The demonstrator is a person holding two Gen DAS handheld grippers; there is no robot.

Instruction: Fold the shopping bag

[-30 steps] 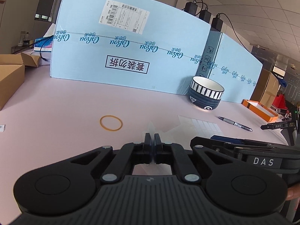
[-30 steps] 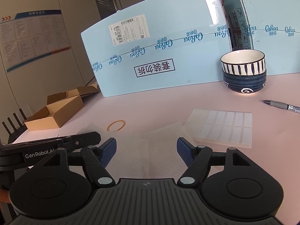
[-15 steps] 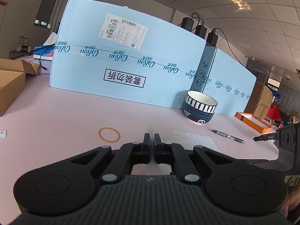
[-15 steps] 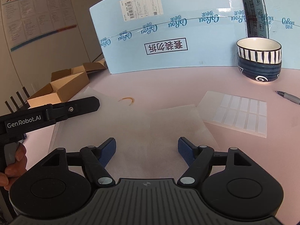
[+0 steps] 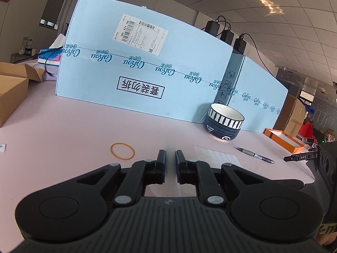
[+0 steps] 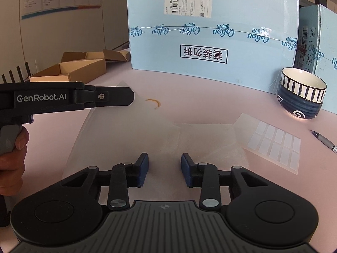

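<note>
R gripper (image 6: pixel 164 161) jaws narrowed vs before, w/ gap over the translucent shopping bag (image 6: pixel 130 139), flat on pink table (image 6: pixel 210 97). L gripper (image 5: pixel 170 157) just parted slightly, bag released. Rubber band (image 5: pixel 122 151) beyond.

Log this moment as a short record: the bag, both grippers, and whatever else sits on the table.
bag: translucent shopping bag spread on pink table, one corner raised at the tip of the left gripper
left gripper: fingers narrowly apart, just been opening
right gripper: fingers apart over the bag, just been closing
other items: rubber band, bowl, pen, label sheet
</note>
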